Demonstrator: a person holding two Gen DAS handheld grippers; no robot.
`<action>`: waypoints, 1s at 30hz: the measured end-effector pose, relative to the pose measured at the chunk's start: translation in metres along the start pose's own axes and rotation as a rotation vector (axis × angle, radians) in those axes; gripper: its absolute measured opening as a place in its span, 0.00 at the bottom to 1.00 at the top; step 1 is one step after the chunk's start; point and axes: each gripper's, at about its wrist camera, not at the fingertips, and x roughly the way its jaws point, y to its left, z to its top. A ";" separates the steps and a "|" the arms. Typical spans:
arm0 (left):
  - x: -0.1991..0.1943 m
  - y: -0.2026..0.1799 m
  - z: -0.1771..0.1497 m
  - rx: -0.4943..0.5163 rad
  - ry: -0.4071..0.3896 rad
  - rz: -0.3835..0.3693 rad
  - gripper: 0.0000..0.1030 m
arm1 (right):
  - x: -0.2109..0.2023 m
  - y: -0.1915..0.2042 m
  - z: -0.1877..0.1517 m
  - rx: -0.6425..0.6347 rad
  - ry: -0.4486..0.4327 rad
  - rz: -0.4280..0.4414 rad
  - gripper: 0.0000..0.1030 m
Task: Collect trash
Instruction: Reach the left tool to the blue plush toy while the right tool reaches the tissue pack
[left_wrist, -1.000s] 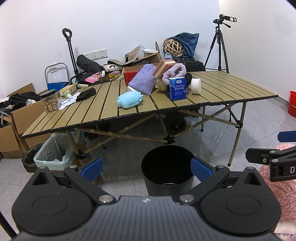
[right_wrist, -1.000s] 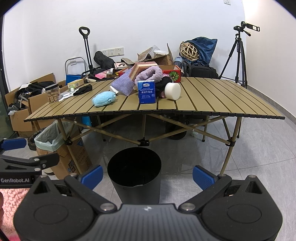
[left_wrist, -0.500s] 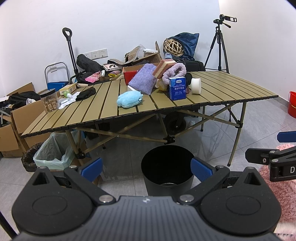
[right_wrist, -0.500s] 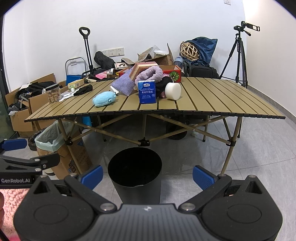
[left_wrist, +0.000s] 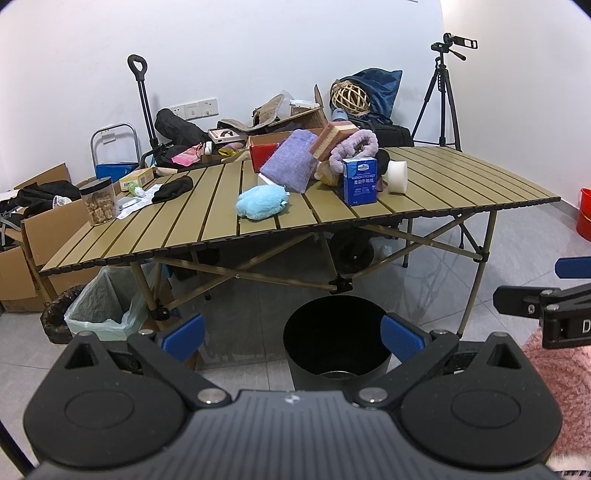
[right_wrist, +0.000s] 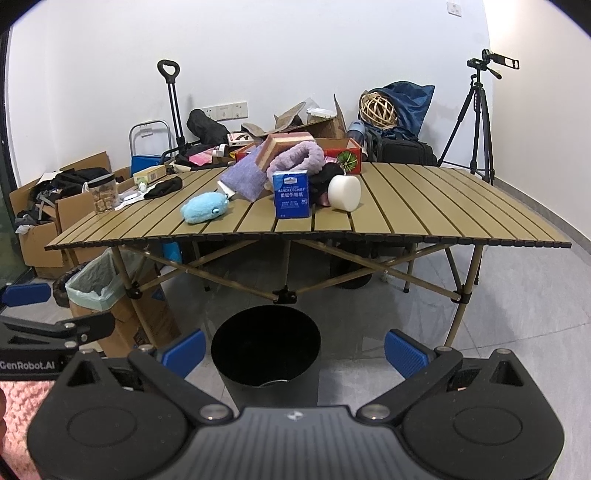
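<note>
A black trash bin (left_wrist: 334, 334) (right_wrist: 265, 349) stands on the floor in front of a slatted folding table (left_wrist: 461, 177) (right_wrist: 424, 199). On the table lie a blue handkerchief box (left_wrist: 359, 180) (right_wrist: 291, 195), a light blue plush toy (left_wrist: 261, 202) (right_wrist: 204, 207), a white roll (left_wrist: 397, 177) (right_wrist: 344, 192), a purple cloth (left_wrist: 290, 166) and a black glove (left_wrist: 173, 188). My left gripper (left_wrist: 291, 338) is open and holds nothing, low and well short of the table. My right gripper (right_wrist: 293, 350) is open too, just above the bin's near side.
A lined waste bag (left_wrist: 101, 306) (right_wrist: 94, 290) sits under the table's left end. Cardboard boxes (left_wrist: 22, 254) and clutter line the back wall. A tripod (left_wrist: 441, 96) (right_wrist: 476, 122) stands at the back right, and a red bucket (left_wrist: 583, 208) at the far right.
</note>
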 end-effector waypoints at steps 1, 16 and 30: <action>0.002 0.003 0.000 -0.003 0.000 -0.001 1.00 | 0.000 0.000 0.000 0.000 0.000 0.000 1.00; 0.040 0.018 0.013 -0.035 -0.003 0.022 1.00 | 0.037 -0.004 0.023 0.007 -0.009 0.006 1.00; 0.085 0.024 0.048 -0.049 -0.048 0.046 1.00 | 0.085 -0.011 0.054 0.043 -0.054 0.005 1.00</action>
